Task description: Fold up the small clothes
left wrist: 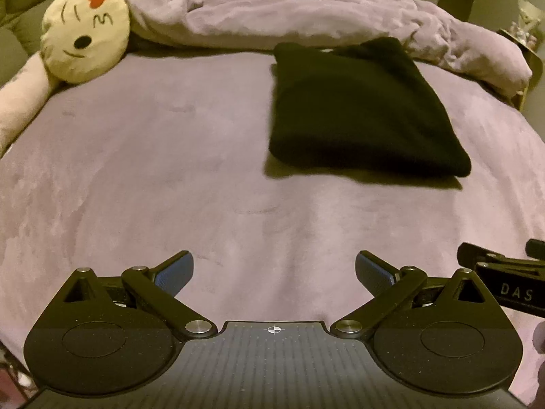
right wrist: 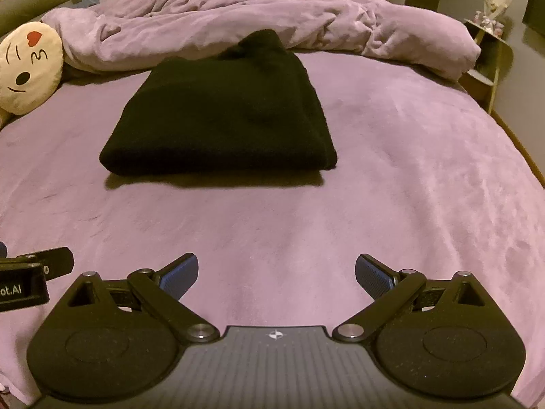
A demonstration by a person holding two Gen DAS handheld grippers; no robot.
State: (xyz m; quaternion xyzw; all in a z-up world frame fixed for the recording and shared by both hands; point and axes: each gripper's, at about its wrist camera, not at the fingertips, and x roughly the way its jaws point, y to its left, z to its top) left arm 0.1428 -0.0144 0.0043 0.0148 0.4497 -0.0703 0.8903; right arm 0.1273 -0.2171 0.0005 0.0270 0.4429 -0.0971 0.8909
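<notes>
A black garment (left wrist: 361,109) (right wrist: 224,116) lies folded into a thick rectangle on the purple bed, its folded edge toward me. My left gripper (left wrist: 274,272) hangs open over bare sheet, well short of the garment, which sits ahead and to its right. My right gripper (right wrist: 276,272) is also open and holds nothing; the garment lies ahead and to its left. Each gripper's body shows at the edge of the other's view: the right one (left wrist: 504,283) and the left one (right wrist: 30,276).
A rumpled purple duvet (left wrist: 272,10) (right wrist: 238,20) is bunched along the far side of the bed. A cream round face pillow (left wrist: 85,32) (right wrist: 29,68) rests at the far left. A small shelf (right wrist: 490,51) stands beyond the bed's right edge (right wrist: 524,156).
</notes>
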